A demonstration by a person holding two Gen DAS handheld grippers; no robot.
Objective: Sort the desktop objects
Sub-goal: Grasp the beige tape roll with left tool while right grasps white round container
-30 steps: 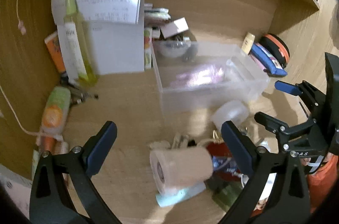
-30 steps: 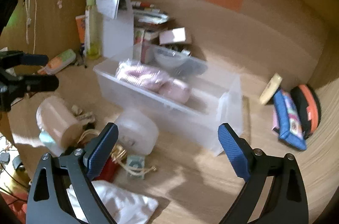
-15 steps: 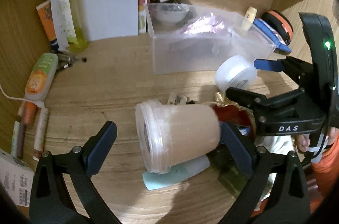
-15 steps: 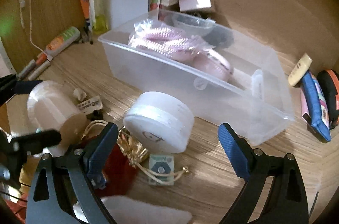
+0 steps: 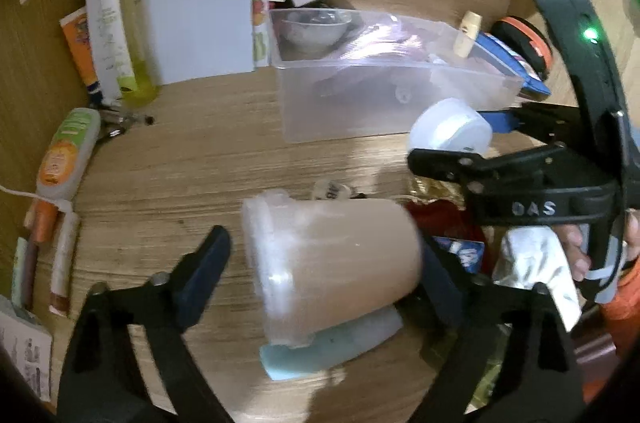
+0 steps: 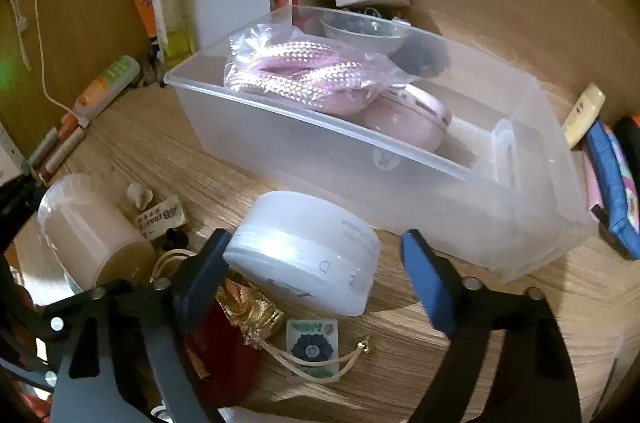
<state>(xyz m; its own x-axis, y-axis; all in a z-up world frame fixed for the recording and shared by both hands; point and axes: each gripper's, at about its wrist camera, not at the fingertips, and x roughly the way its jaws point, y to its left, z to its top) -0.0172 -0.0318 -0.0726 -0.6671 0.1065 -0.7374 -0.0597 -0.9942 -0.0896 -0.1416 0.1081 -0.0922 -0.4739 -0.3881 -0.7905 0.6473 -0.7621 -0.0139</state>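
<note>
Wooden desk (image 5: 168,163), cluttered. Left gripper (image 5: 320,263) has just been closing around a toppled beige cup (image 5: 332,263) (left pad apart, right contact unclear). Right gripper (image 6: 316,255), jaws also narrowing, straddles a white round jar (image 6: 304,251) just before the clear bin (image 6: 400,163); right pad apart

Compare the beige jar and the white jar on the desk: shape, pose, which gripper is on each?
The beige jar is tall and tapered; the white jar is squat and wide. The beige jar lies on its side, its clear lid toward the left finger; the white jar sits tilted against the red pouch. The beige jar lies between the left gripper jaws, the white jar between the right gripper jaws. Both jaw pairs have just been closing, gaps remain.
</note>
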